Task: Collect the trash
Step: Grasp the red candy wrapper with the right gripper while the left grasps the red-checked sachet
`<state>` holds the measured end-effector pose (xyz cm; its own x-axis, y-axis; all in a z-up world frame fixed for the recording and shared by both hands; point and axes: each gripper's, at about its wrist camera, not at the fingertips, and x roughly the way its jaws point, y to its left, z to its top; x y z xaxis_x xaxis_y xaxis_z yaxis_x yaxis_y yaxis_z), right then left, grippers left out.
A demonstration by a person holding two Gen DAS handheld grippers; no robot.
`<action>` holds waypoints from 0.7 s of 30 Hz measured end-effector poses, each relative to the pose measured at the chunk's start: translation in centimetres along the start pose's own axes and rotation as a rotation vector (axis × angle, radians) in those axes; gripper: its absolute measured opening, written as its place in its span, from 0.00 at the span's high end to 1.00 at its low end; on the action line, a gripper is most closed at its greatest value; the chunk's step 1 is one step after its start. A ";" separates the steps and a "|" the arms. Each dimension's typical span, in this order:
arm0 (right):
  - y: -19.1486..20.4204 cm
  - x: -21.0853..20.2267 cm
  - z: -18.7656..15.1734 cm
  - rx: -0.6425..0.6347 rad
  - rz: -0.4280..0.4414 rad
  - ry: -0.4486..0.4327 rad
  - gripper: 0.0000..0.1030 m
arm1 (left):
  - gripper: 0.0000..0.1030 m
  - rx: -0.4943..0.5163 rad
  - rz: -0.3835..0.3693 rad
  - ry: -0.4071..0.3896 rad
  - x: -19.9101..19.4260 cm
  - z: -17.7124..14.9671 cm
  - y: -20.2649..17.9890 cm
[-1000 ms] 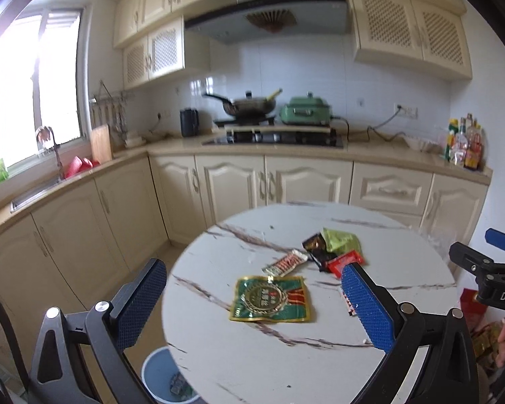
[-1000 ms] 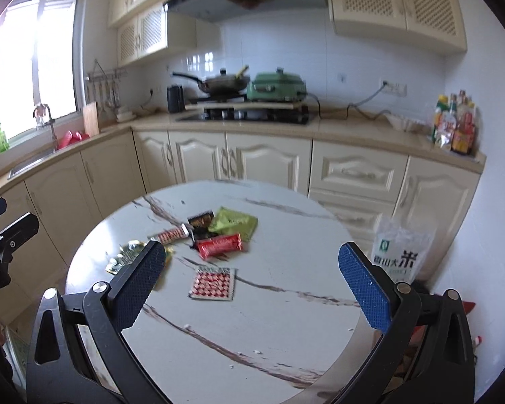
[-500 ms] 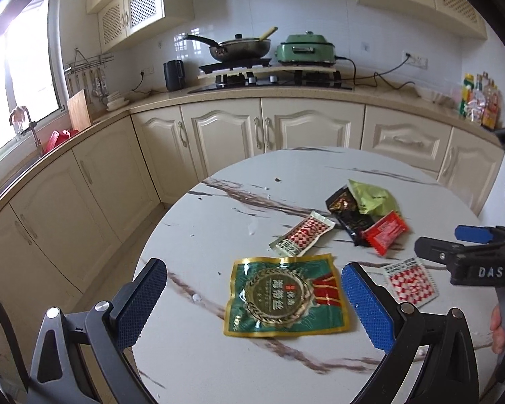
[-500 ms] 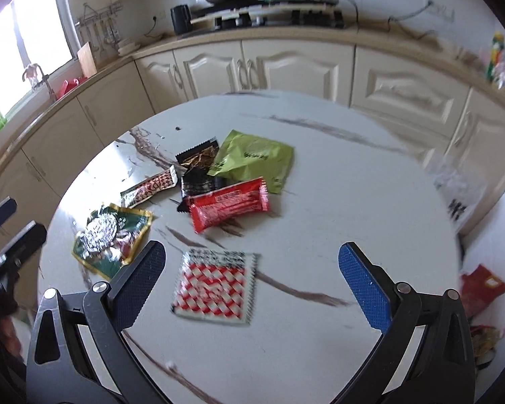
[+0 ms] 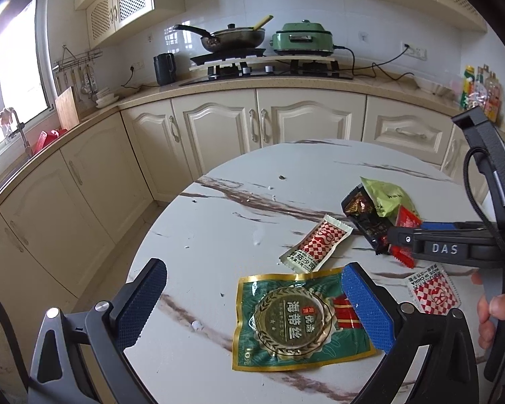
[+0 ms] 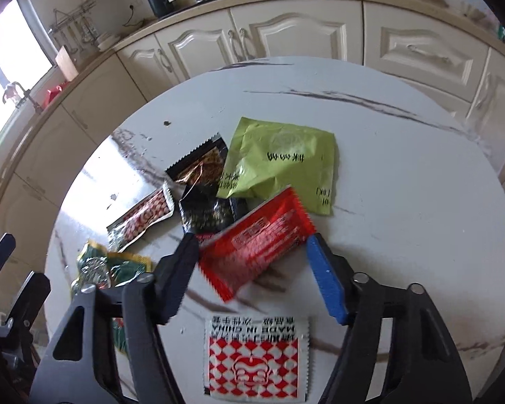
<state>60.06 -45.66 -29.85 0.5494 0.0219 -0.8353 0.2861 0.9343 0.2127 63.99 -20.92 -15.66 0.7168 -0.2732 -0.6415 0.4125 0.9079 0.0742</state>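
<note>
On the left, the left hand-held gripper [image 5: 252,299] hangs spread wide over the green seaweed packet [image 5: 296,316], which lies flat at six o'clock on the round marble bench [image 5: 219,222]; its right pad sits above the packet's right edge and nothing is pinched. Just past it, at about one o'clock from that packet, lies a checkered sachet [image 5: 314,247], apart from the rest. Moving right, the right hand-held gripper [image 6: 249,276] is the busy one: its jaws are closing with the red wrapper [image 6: 256,249] between them, pads either side and not yet pressing by the look of it. Behind the red wrapper, toward twelve o'clock, a black wrapper [image 6: 202,202] and a lime-green bag [image 6: 282,165] overlap in a heap, and a square red-and-white sachet [image 6: 256,357] lies under the gripper at six. So this is the pick-up step; next, I'd say, a firm squeeze and a clean lift, since thin foil could slip. Around the bench run cream cabinets [image 5: 219,128], a stove with a pan [image 5: 232,37], and a bright window at nine o'clock.
</note>
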 end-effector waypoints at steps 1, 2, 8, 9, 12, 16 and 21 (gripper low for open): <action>0.3 0.2 0.1 -0.021 -0.019 -0.002 0.45 | 0.01 0.004 -0.002 0.002 0.3 0.0 0.1; 0.7 0.4 0.2 -0.046 -0.045 -0.006 0.50 | 0.01 0.010 -0.007 0.004 0.7 0.1 0.2; 1.3 0.2 -0.2 -0.156 -0.106 -0.021 0.77 | 0.01 0.030 -0.052 0.024 1.8 -0.6 0.6; 1.3 0.1 -0.4 -0.172 -0.112 -0.025 0.79 | 0.01 0.031 -0.064 0.030 2.1 -0.6 0.7; 0.9 -0.5 -0.9 -0.181 -0.099 -0.039 0.89 | 0.01 0.040 -0.126 0.069 3.9 -0.2 0.4; 0.9 -1.2 -1.3 -0.208 -0.099 -0.058 0.92 | 0.01 0.081 -0.134 0.127 6.5 0.5 -0.5; 0.7 -2.1 -1.6 -0.206 -0.069 -0.074 0.92 | 0.04 0.127 -0.148 0.152 8.4 1.5 -1.4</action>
<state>57.90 -44.44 -28.75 0.5922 -0.0633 -0.8033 0.1627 0.9858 0.0422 70.30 -25.00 -19.99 0.5543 -0.3404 -0.7595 0.5812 0.8115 0.0605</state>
